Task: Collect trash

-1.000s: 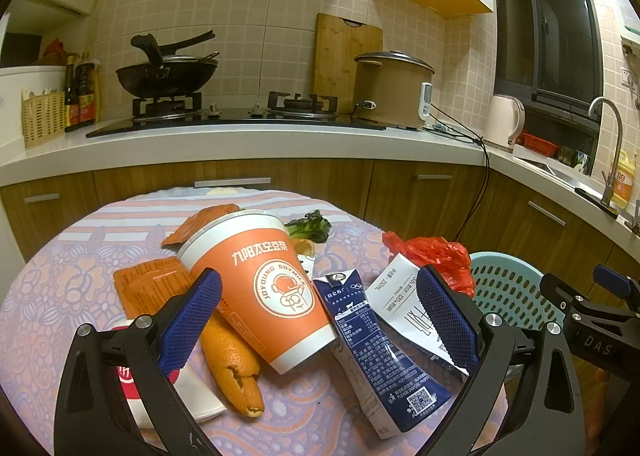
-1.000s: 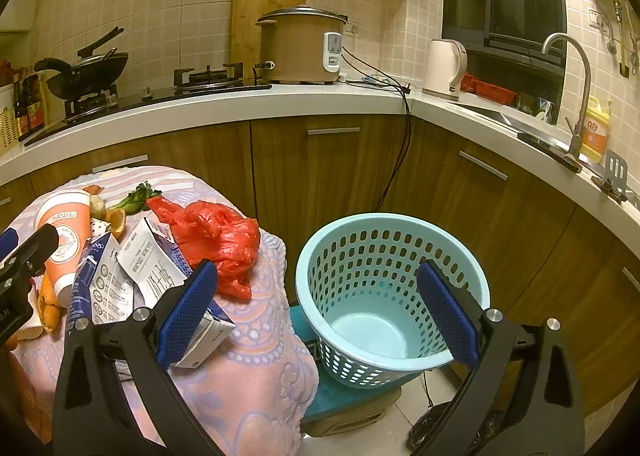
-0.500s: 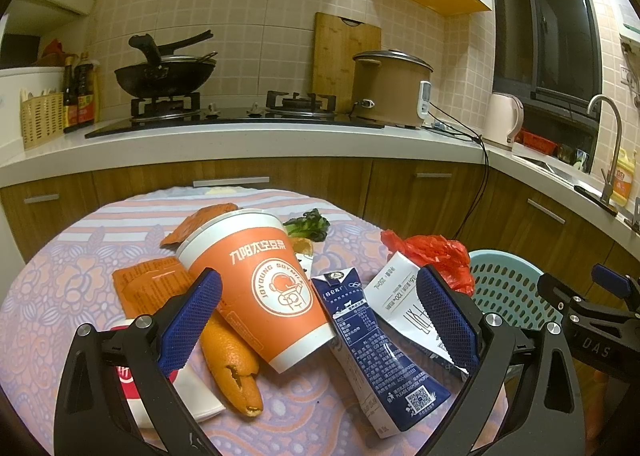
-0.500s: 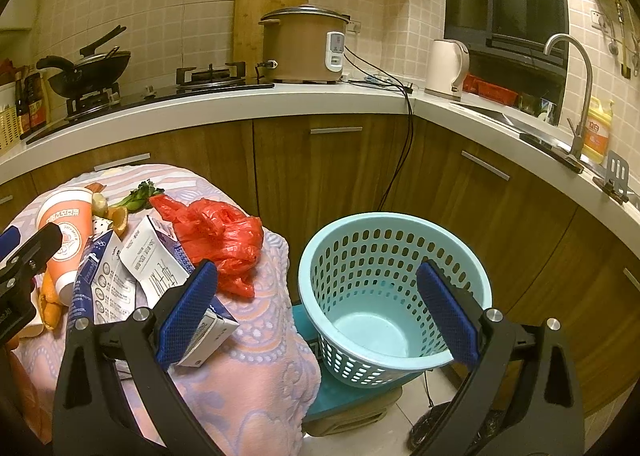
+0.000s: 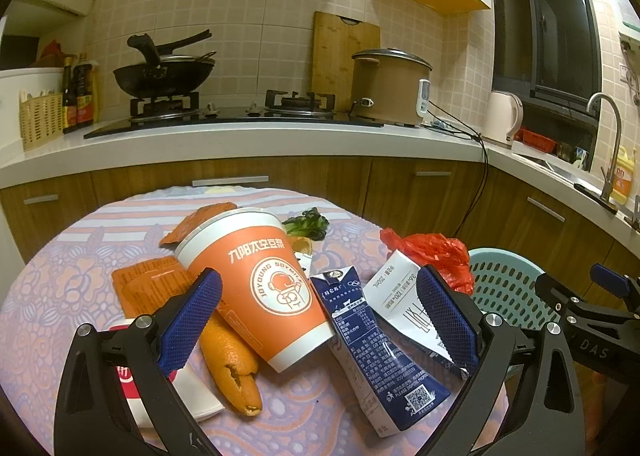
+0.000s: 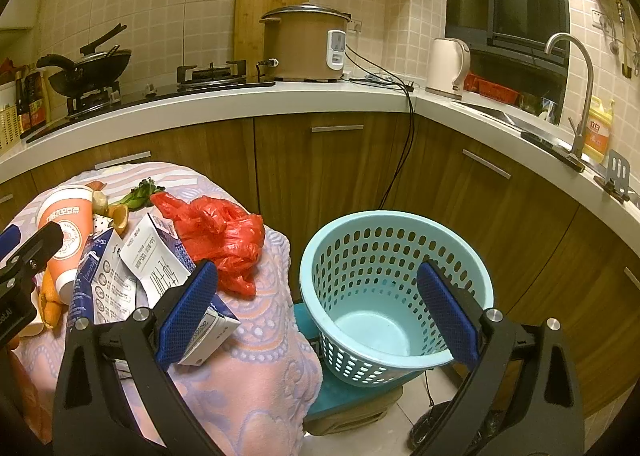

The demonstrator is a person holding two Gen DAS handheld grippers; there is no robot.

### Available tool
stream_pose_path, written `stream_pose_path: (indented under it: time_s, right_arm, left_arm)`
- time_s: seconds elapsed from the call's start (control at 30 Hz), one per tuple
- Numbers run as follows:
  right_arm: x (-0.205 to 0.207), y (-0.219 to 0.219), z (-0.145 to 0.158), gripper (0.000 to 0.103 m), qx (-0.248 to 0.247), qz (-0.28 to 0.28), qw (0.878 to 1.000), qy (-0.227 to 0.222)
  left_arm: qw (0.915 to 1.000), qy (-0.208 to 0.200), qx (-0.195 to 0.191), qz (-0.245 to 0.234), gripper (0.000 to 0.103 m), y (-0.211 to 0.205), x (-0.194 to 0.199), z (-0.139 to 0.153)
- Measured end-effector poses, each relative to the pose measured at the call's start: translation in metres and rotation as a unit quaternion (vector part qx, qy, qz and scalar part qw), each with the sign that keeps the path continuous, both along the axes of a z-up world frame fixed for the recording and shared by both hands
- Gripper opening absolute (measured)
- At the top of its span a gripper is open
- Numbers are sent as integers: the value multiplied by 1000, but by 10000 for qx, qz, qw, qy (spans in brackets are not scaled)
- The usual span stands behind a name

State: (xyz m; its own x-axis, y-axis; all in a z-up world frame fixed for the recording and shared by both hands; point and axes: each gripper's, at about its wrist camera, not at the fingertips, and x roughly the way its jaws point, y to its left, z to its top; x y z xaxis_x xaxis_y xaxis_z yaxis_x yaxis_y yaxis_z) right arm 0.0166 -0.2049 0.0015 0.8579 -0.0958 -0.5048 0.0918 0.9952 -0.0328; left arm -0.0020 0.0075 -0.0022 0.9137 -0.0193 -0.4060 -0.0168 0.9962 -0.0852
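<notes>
- On the surface [image 5: 60, 280] draped in a patterned cloth, we are facing a loose heap of trash: an orange paper cup [image 5: 256, 284] lying tipped on its side, an orange peel [image 5: 232, 368] partly tucked under it, a dark blue milk carton [image 5: 380, 352] flat beside it, a white carton [image 5: 404, 304] leaning over that one, and a red plastic bag [image 5: 432, 256] crumpled at the far right edge
- We are holding the left gripper [image 5: 320, 320] just short of the heap with its fingers wide apart and nothing between them; the cup and the blue carton are sitting in the gap as seen from the wrist, so we judge the spread is meant to take the cup's broad body
- We are hanging the right gripper [image 6: 320, 312] out past the surface's edge, fingers likewise spread and empty, looking down toward the pale blue basket [image 6: 472, 256]
- That basket is standing lower than the surface, on a teal stool [image 6: 352, 396] just beside the cloth's overhang, and it is showing a bare bottom, so in our judgement nothing has been collected yet
- Its place close under the edge is letting us carry each piece only a short way before dropping it
- We are expecting the cup to roll and the bag to sag when lifted
</notes>
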Motion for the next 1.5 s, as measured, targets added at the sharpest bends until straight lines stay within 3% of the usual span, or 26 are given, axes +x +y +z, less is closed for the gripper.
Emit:
stream_pose_path:
  time_s: [0.43, 0.57, 0.77, 0.97, 1.1, 1.2, 1.37, 1.5]
  right_arm:
    - [4, 5, -4, 95, -10, 179, 9998, 40]
    - [10, 13, -12, 91, 114, 837, 9963, 176]
    - [17, 18, -24, 78, 262, 1555, 9869, 356]
    - [31, 2, -24, 73, 462, 1759, 9822, 478]
    - [37, -3, -22, 73, 506, 1878, 9793, 554]
    - [39, -5, -22, 73, 611, 1985, 9762, 627]
    - [40, 1, -25, 73, 706, 2210, 9696, 781]
    - [39, 6, -27, 73, 701, 2250, 9684, 814]
  left_arm:
    - [9999, 39, 90, 46, 95, -1, -5, 2]
    - [9991, 327, 220, 128, 95, -4, -13, 2]
    - [9960, 846, -250, -150, 94, -13, -18, -8]
    - [9916, 1274, -212, -14, 86, -32, -2, -22]
    - [9843, 1739, -266, 143, 70, -35, 16, -36]
    - [9833, 1764, -442, 84, 67, -32, 17, -38]
    - [9794, 1854, -758, -237, 47, -26, 13, -37]
    - [9756, 1969, -938, -257, 45, -24, 15, -36]
